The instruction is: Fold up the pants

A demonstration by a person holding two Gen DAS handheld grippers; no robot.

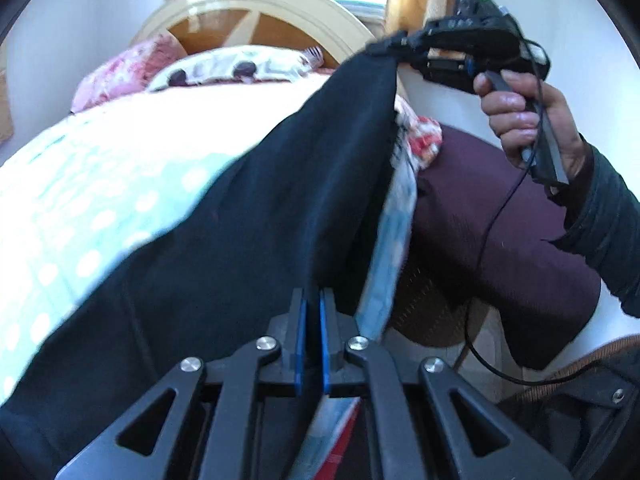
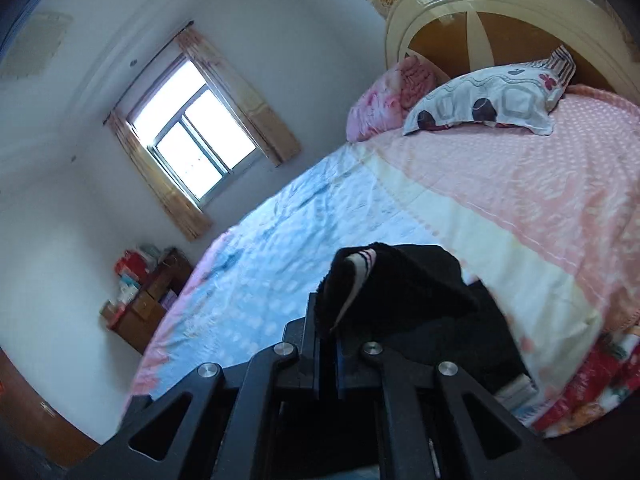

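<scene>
1. Clearly, the left hand-held gripper [image 1: 312,312] has its blue-padded jaws drawn together on an edge of the dark pants [image 1: 248,216], with only a thin slit left between the pads
2. From there the pants stretch up and away as a taut dark sheet to the right hand-held gripper [image 1: 380,46], which pinches another part of the fabric at the far end
3. A hand [image 1: 528,120] wraps the grip of that right tool, with a dark sleeve [image 1: 608,232] behind it and a thin black cable [image 1: 484,248] hanging down
4. In the right wrist view, the right hand-held gripper [image 2: 328,332] is clamped on a bunched fold of the pants [image 2: 400,284]; a pale striped strip [image 2: 360,276] shows at the fold
5. The rest of the pants hangs below and lies on the near edge of the bed [image 2: 320,216], over its blanket of blue, cream and pink bands with pale dots
6. At the head of the bed lie a patterned white pillow [image 2: 488,100] and a pink floral one [image 2: 384,100], against a curved cream headboard [image 2: 500,4]
7. Beyond the bed, a curtained window [image 2: 192,136] is set in the white wall, and a low wooden cabinet [image 2: 144,308] with boxes on it stands near the corner
</scene>
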